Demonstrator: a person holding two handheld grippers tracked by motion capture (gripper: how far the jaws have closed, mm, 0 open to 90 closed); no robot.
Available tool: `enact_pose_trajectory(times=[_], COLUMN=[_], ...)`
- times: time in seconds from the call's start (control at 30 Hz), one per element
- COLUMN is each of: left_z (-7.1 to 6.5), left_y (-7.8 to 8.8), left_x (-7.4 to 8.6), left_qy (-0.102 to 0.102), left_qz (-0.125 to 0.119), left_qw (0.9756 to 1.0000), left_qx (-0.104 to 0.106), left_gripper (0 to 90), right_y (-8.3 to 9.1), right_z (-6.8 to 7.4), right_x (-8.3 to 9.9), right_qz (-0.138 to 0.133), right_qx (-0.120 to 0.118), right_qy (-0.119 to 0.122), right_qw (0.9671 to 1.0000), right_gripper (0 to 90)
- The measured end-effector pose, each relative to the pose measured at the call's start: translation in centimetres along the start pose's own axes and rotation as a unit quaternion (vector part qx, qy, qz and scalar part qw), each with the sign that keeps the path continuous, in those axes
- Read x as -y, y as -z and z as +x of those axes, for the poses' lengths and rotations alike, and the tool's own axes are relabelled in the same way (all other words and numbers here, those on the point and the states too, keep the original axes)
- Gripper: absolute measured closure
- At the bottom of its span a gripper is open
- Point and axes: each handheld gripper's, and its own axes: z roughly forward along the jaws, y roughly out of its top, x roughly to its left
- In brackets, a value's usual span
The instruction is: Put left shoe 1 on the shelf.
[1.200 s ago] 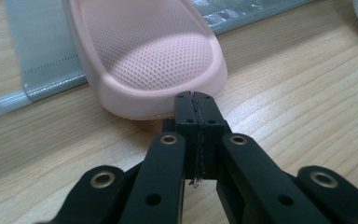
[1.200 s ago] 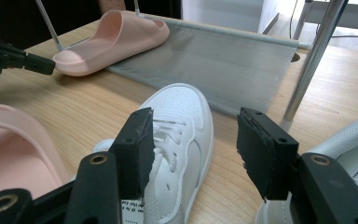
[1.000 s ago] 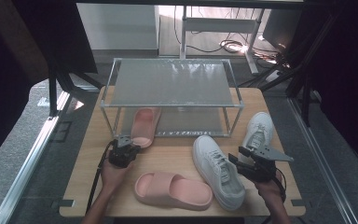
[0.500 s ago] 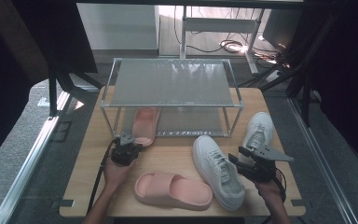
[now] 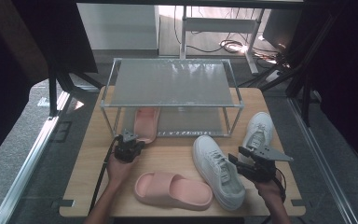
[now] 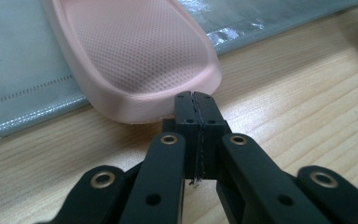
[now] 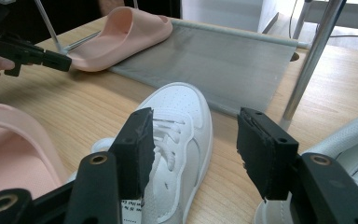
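High view: pink slipper [image 5: 145, 123] on rack's [image 5: 107, 105] lower shelf.

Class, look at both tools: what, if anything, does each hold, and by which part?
Nothing is held. The left tool is shut, its tips at the pink slipper's heel; the right tool is open above the white sneaker.

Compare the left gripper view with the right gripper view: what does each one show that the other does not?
Left gripper view: the left gripper, jaws shut together, tips against the heel of the pink slide. Right gripper view: the right gripper, jaws open over a white sneaker, and a second pink slide at the left edge. Both: that slide on the rack's grey mat and the wooden table.
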Motion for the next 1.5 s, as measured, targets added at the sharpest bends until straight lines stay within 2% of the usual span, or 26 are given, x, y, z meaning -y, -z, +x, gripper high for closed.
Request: enact_pose_trajectory(times=[0.83, 1.5], left_z=[0.0, 0.2], left_y=[-1.5, -2.2], left_x=[-1.1, -1.6], left_qy=[0.007, 0.013], left_qz=[-0.001, -0.001], left_qw=[0.9999, 0.9999], left_qx=[-0.009, -0.005], left_gripper=[89.8, 89.2], right_y=[0.0, -0.1], right_z=[0.0, -0.1], right_x=[0.0, 0.1], right_qz=[0.001, 0.001], right_qx=[0.000, 0.001], right_qy=[0.000, 0.000], right_qw=[1.0000, 1.0000], right_gripper=[46.1, 46.1])
